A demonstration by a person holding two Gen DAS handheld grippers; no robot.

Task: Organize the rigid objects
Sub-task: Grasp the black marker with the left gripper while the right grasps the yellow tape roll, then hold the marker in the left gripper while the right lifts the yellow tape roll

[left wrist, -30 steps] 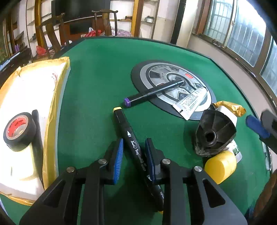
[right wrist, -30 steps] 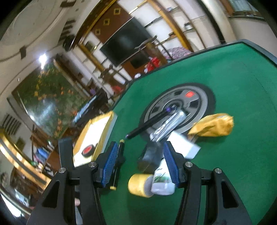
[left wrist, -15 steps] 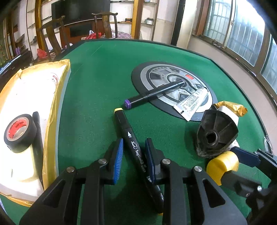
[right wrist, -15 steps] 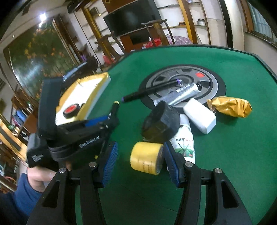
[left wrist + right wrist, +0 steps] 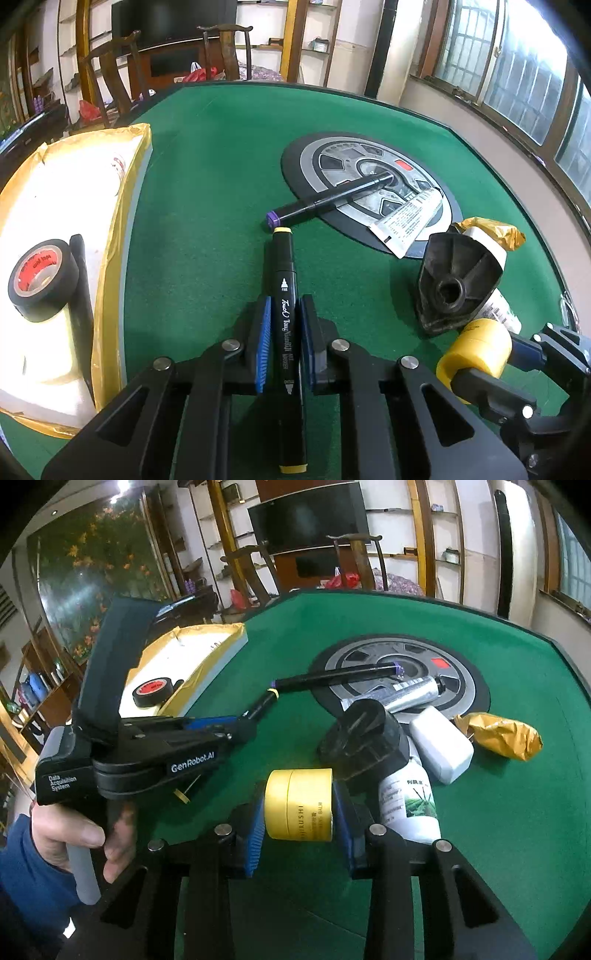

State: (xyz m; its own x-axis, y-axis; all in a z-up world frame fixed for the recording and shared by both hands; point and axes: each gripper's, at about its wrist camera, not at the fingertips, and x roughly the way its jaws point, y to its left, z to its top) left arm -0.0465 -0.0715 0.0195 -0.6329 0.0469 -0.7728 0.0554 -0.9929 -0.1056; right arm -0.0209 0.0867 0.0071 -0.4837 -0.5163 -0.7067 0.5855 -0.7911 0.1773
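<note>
Marker (image 5: 283, 325) pinched in left claw (image 5: 283, 345) | right claw (image 5: 297, 836) pinches balm tin (image 5: 300, 805), far face hidden

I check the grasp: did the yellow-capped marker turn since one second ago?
Yes. The yellow-capped marker swung from slanted to straight, its tip nearer the purple-capped pen.

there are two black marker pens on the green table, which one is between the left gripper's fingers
The yellow-capped marker, lying on the felt with the left gripper closed on its barrel. The purple-capped marker lies farther off, untouched, its far end resting on the round grey disc.
</note>
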